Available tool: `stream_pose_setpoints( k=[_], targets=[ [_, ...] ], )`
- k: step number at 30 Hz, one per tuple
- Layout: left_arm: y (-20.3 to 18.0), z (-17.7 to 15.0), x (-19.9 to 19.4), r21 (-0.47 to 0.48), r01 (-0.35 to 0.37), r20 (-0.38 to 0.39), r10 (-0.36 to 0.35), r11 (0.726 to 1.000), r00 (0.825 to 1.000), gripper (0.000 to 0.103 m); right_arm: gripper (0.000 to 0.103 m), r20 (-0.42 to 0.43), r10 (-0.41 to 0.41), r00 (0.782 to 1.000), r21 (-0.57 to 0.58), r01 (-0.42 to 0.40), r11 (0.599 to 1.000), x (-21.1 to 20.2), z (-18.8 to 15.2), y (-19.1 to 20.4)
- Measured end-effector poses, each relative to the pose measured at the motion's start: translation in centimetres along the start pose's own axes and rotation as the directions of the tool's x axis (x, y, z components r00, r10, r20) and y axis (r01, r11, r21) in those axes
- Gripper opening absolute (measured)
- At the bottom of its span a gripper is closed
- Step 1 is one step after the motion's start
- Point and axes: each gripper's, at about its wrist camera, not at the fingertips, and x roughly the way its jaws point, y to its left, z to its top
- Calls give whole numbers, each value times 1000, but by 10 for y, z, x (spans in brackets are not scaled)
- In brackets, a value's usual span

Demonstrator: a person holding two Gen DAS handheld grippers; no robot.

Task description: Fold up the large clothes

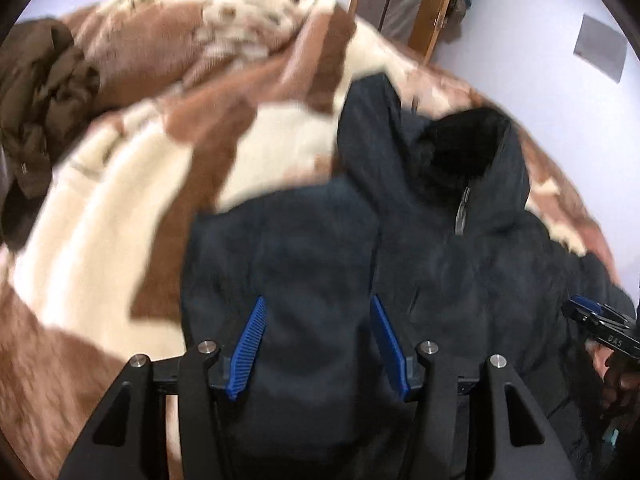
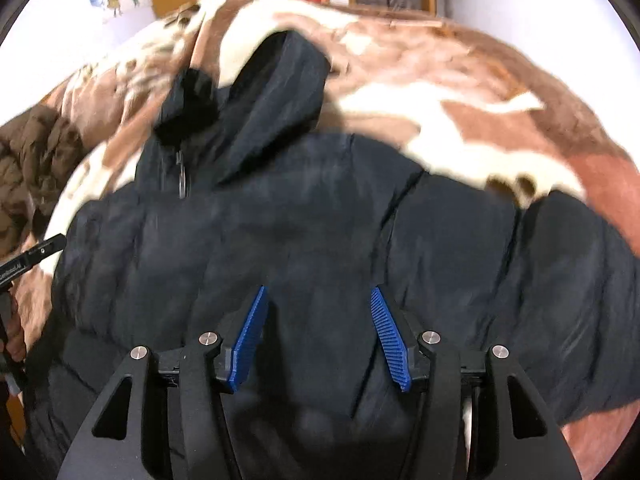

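Zero folds visible: navy puffer jacket (image 2: 280, 220) lies flat on blanket (image 2: 460, 92); left gripper (image 1: 318, 304) and right gripper (image 2: 318, 294) gape, empty.

so the jacket (image 2: 280, 240) lies spread on the blanket (image 2: 460, 128) covering the bed, hood (image 2: 276, 92) at the far end, a second coat (image 1: 36, 96) bunched off to its left (both tools hang above the jacket)
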Motion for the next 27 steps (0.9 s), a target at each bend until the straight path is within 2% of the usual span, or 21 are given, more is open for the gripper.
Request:
stream_pose_setpoints(
  k=[2,8,13,17,21,27],
  targets=[
    [2,-9,15,-11,-15,-49,15,1000,999,56,54,-27,12,1000,26,-11,1000,13,-6,-3],
    [-9,-12,-9,-19,-23,-42,22,1000,999,56,54,5,-4,1000,21,4,1000,-19,-9,-1],
    [-23,-38,-58,-13,-6,-12,6,1000,1000,56,54,72,15,997,40,-18,999,-75,-39,3],
    [-41,-68,-107,-3,21,10,-21,1000,1000,56,54,118,45,992,81,-54,995,-125,-76,0],
    [-61,-92,-154,4,66,38,-66,998,997,56,54,150,58,987,102,-73,992,-160,-102,-3],
    [-95,-108,-207,61,121,83,-126,991,989,56,54,213,48,976,119,-74,990,-211,-130,-15]
  ],
)
